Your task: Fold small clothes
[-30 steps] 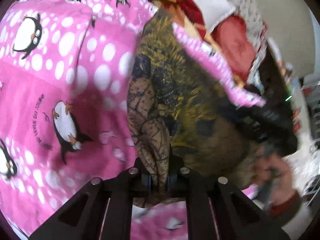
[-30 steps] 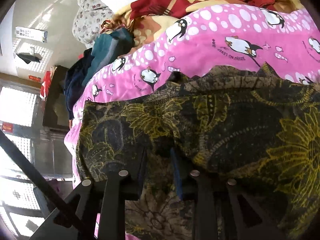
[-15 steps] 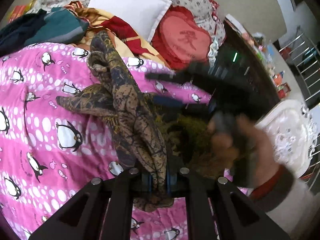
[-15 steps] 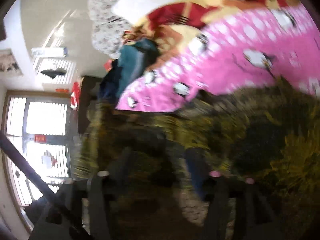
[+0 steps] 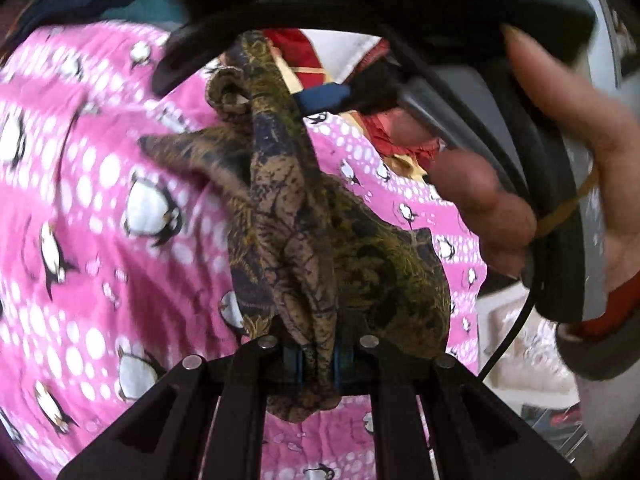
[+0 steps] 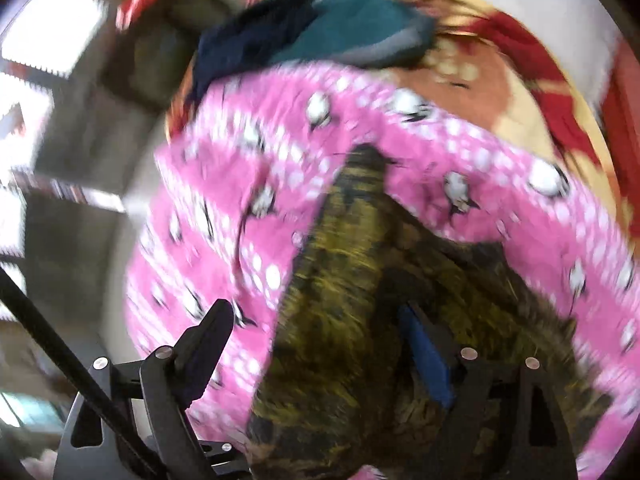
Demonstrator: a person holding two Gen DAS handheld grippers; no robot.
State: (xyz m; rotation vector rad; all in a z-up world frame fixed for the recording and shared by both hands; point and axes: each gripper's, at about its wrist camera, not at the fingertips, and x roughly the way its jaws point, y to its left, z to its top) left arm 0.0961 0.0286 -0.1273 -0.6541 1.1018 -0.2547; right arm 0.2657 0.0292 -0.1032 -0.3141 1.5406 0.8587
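Left wrist view: the left gripper (image 5: pixel 318 354) has its two black fingers drawn together on a bunched fold of the dark garment (image 5: pixel 292 208), a cloth with a yellow-brown leaf and flower print. A small lump of the cloth hangs below the fingers, and the rest rises away from them as a twisted rope. Part of the garment spreads to the right as a loose, rounded flap, lying on or just above the pink blanket (image 5: pixel 80 208), which is printed with white dots and penguins. At the far end of the twisted cloth, the right gripper (image 5: pixel 320 96) shows from the front, one blue-padded finger beside the garment's upper end. A hand (image 5: pixel 560 168) wraps around that gripper's body at right, with a black cable hanging below it. Beyond lie a red and yellow cloth (image 5: pixel 304 54) and dark blue and teal clothes (image 5: pixel 132 0).

Right wrist view (motion-blurred): the right gripper (image 6: pixel 320 356) has its fingers spread wide; the garment (image 6: pixel 340 320) passes between them, nearer the blue pad of the right finger, while the left finger stands clear over the pink blanket (image 6: pixel 240 184). The blur hides whether the pad touches the cloth. The garment runs to a point on the blanket. Farther off are the teal and navy clothes (image 6: pixel 328 32), the red and yellow cloth (image 6: pixel 500 80) and a bright window (image 6: pixel 52 44)
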